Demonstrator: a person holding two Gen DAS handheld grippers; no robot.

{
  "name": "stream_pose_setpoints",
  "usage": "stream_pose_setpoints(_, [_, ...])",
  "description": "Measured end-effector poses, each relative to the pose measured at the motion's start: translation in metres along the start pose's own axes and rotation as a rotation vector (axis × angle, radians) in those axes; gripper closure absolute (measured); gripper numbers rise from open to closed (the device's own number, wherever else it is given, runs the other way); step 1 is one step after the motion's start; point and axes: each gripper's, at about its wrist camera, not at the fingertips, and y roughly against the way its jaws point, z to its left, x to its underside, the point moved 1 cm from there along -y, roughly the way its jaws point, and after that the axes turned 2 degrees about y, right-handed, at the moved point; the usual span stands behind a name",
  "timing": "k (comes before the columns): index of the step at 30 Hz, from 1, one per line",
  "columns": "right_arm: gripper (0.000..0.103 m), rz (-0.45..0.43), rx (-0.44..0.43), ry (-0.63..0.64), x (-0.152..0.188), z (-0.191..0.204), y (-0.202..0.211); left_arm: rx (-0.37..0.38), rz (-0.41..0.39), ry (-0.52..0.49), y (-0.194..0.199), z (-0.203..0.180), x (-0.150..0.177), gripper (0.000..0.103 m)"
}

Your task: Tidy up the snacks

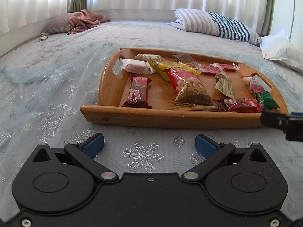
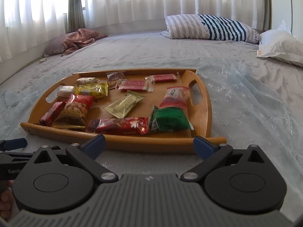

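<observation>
A wooden tray (image 1: pixel 113 113) (image 2: pixel 204 117) with cut-out handles lies on the bed and holds several wrapped snacks. Among them are a dark red bar (image 1: pixel 137 92), a red and gold nut bag (image 1: pixel 187 89) (image 2: pixel 75 109), a yellow pack (image 1: pixel 170 68) (image 2: pixel 90 90), a green pack (image 2: pixel 168 121) (image 1: pixel 267 100), a long red bar (image 2: pixel 121 125) and a pale green sachet (image 2: pixel 125 104). My left gripper (image 1: pixel 149 144) stands open over the bedspread, short of the tray's near rim. My right gripper (image 2: pixel 148 144) is open too, its tips at the tray's near rim, nothing between them.
The bed has a pale blue snowflake cover (image 1: pixel 56 87). A striped pillow (image 1: pixel 217 24) and a white pillow (image 1: pixel 280 51) lie at the far right, a pink blanket (image 1: pixel 85 19) on a mauve pillow at the far left. Curtains hang behind. The right gripper's tip (image 1: pixel 280 122) shows at the left view's edge.
</observation>
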Motion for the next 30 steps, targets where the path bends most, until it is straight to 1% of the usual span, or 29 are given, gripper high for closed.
stream_pose_setpoints(2, [0.000,0.014,0.011,-0.017,0.007,-0.002,-0.008,-0.010,-0.001,-0.015,-0.001,-0.003,0.001,0.000])
stream_pose_setpoints(4, [0.000,0.052,0.008,-0.028,0.014,-0.003,-0.018,-0.020,-0.003,-0.030,-0.001,-0.006,0.003,0.000])
stream_pose_setpoints(5, [0.000,0.058,0.010,-0.025,0.016,-0.002,-0.021,-0.021,-0.003,-0.033,-0.001,-0.006,0.003,0.000])
stream_pose_setpoints(9, [0.000,0.062,0.038,0.020,0.022,0.006,-0.022,-0.010,-0.001,-0.022,-0.004,-0.005,0.005,0.000])
stream_pose_setpoints(12, [0.000,0.044,0.050,0.035,0.026,0.010,-0.021,-0.016,-0.006,-0.030,-0.004,-0.006,0.006,0.000])
stream_pose_setpoints(16, [0.000,0.040,0.040,0.022,0.026,0.007,-0.022,-0.018,-0.012,-0.032,-0.004,-0.007,0.007,0.000])
stream_pose_setpoints(30, [0.000,0.030,0.047,0.028,0.027,0.010,-0.021,-0.019,-0.014,-0.034,-0.004,-0.005,0.006,0.000])
